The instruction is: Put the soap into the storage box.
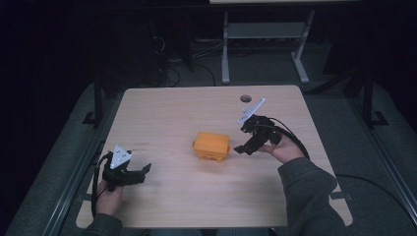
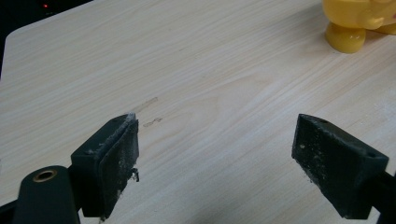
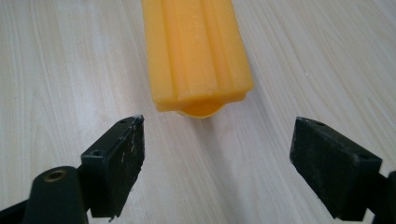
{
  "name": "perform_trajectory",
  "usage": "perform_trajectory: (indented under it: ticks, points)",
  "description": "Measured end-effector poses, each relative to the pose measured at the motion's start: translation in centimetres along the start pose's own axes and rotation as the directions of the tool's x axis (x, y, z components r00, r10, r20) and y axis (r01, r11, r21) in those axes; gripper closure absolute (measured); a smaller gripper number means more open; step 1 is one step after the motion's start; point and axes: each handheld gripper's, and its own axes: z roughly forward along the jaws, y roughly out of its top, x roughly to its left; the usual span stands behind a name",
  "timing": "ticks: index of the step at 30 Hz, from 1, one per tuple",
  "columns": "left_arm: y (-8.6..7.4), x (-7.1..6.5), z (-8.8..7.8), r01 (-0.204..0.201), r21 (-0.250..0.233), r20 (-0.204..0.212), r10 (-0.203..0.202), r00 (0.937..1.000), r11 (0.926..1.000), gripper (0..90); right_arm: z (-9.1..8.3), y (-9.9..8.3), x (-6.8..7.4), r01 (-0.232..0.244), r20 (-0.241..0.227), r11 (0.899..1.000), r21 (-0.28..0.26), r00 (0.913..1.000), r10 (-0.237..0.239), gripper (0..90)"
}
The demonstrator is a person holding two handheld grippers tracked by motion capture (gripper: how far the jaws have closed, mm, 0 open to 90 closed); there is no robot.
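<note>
**Both grippers open, box untouched**

I see my right gripper (image 1: 244, 146) spread wide, its jaws just short of the orange box (image 1: 212, 145) and holding nothing. My left gripper (image 1: 140, 172) is equally wide, well apart from the box, over bare table (image 1: 177, 118). The box sits near the table's middle. Beyond the table lie a dark floor, cables and a grey stand (image 1: 226, 49). Faint marks left of the box may be writing; I can't read them.

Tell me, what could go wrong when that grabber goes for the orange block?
The right gripper is open and close to the orange block, but not yet around it. Pushed forward off-centre, a jaw could shove the block across the smooth table. The block's end looks rounded and ribbed, so a shallow pinch might slip off.
</note>
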Motion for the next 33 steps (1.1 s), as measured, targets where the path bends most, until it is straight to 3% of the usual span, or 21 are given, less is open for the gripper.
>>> perform_trajectory:
  ticks: [15, 33]
  points:
    - [0.0, 0.0, 0.0, -0.003, 0.002, 0.0, 0.003, 1.0, 1.0, 14.1, -0.8, -1.2, 0.1, -0.02, 0.014, 1.0, 0.001, 0.9997, 0.02, 17.3]
    - [0.0, -0.1, 0.1, -0.008, 0.008, 0.002, 0.008, 1.0, 0.9999, 14.1, -1.2, -4.1, 0.1, -0.072, 0.02, 0.997, -0.005, 0.9972, 0.072, 17.9]
